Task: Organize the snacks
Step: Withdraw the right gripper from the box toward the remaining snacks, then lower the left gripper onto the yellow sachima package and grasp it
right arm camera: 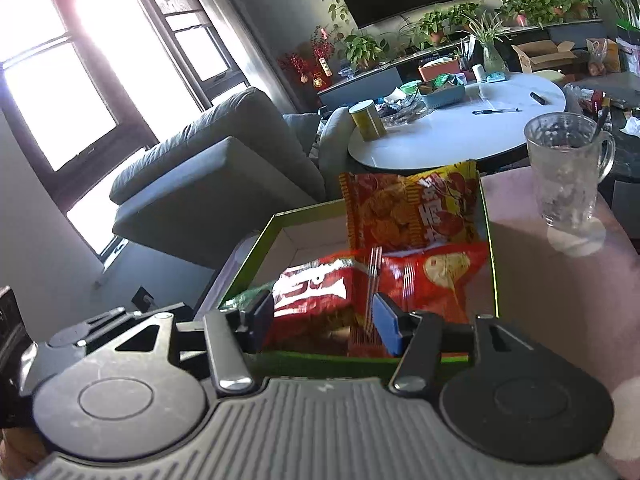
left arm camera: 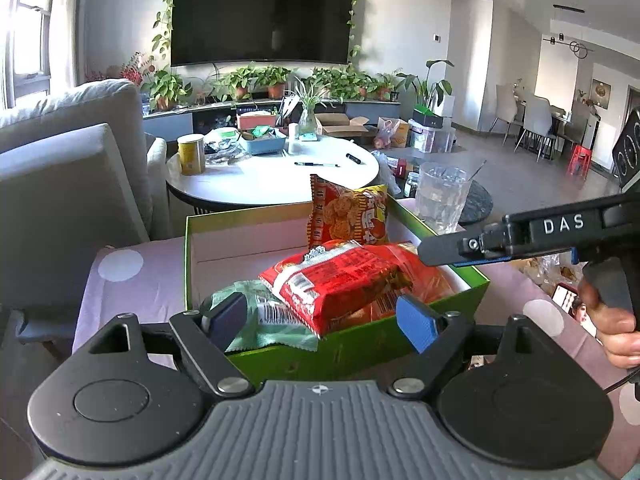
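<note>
A green box [left arm camera: 191,240] [right arm camera: 248,260] stands on a purple dotted cloth [left arm camera: 132,292] and holds snack packets. A red and yellow packet [left arm camera: 348,216] [right arm camera: 408,208] stands upright at its far side. A red packet [left arm camera: 336,280] [right arm camera: 316,288] lies tilted on an orange-red chip packet [left arm camera: 428,280] [right arm camera: 436,276] and a green packet [left arm camera: 276,320] [right arm camera: 244,296]. My left gripper [left arm camera: 320,322] is open at the box's near rim, its pads clear of the red packet. My right gripper [right arm camera: 326,324] [left arm camera: 428,250] is open too, reaching in over the box's right side with nothing gripped.
A glass mug [left arm camera: 440,196] [right arm camera: 568,168] stands beyond the box on the right. A person's hand [left arm camera: 616,328] holds the right gripper's handle, with a phone [left arm camera: 568,296] beside it. A grey sofa [left arm camera: 60,168] lies left and a cluttered round white table [left arm camera: 280,176] behind.
</note>
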Motion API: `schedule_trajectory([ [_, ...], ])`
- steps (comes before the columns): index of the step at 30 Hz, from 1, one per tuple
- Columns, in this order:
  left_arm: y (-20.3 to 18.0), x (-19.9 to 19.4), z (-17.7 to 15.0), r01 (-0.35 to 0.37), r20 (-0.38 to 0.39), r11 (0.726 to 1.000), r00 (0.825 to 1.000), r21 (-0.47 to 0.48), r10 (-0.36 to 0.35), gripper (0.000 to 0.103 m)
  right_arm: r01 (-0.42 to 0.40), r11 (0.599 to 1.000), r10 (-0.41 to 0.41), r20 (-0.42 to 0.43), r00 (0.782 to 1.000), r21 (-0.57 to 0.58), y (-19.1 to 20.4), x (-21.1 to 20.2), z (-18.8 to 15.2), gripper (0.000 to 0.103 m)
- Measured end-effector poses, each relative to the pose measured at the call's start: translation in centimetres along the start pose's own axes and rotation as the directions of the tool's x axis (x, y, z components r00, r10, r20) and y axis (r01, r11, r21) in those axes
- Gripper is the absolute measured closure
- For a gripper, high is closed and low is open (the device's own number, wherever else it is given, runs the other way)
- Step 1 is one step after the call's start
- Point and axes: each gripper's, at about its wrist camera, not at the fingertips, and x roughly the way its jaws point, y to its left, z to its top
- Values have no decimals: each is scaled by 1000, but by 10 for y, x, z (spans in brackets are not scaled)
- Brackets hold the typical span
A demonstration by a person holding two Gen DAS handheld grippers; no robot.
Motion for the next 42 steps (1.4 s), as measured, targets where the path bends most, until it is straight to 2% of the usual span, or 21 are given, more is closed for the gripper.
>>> schedule_trajectory([
  [10,0,-27,-24,9,-5,999,1000,-41,-9,17,-21,999,20,-21,1000,-29,13,-11,-24,38],
  [18,-9,-38,-51,46,-56,999,997,-15,-47,16,-53,997,49,-73,996,-58,27,-13,-46,37],
  [26,-20,-40,-73,79,-110,996,991,40,-75,16,-56,997,51,-87,995,-59,33,-16,-56,37],
  [42,-18,-23,-96,83,-203,995,977,57,-70,16,-57,998,53,-114,992,-33,30,-14,-62,37],
])
